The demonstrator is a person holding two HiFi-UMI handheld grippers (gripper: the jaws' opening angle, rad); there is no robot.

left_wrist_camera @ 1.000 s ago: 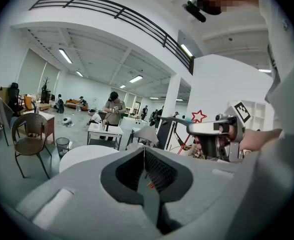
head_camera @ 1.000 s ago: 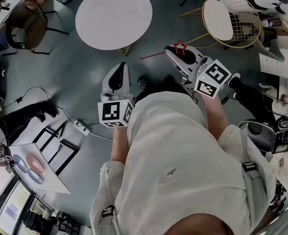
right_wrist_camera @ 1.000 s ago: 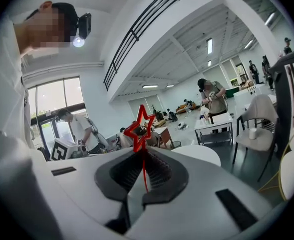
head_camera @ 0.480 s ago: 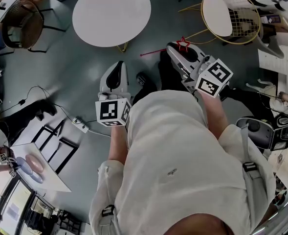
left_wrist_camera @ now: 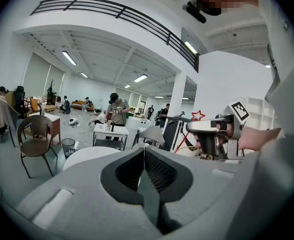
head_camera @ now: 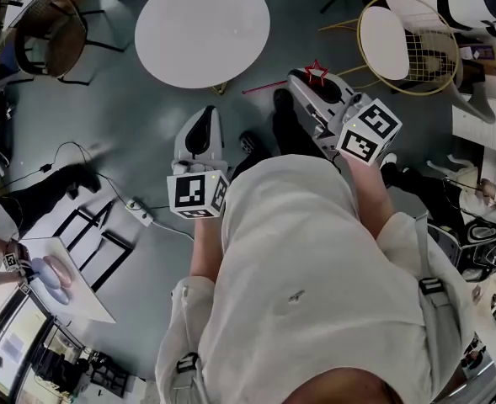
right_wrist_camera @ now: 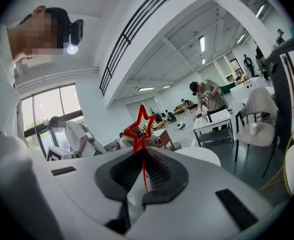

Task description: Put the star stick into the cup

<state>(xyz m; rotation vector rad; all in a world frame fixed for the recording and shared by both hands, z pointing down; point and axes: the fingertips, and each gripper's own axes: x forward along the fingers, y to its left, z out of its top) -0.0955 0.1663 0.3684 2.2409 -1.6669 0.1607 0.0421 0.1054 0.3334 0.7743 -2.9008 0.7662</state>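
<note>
Star stick (right_wrist_camera: 143,153), apparently, in right gripper (head_camera: 301,81)

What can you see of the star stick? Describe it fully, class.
The star stick is a thin red rod topped by a hollow red star outline, and it looks like plastic. The shut right tongs pinch the rod just below the star, which pokes past their tips. In the head view its long end juts out sideways above the floor, touching nothing else.
</note>
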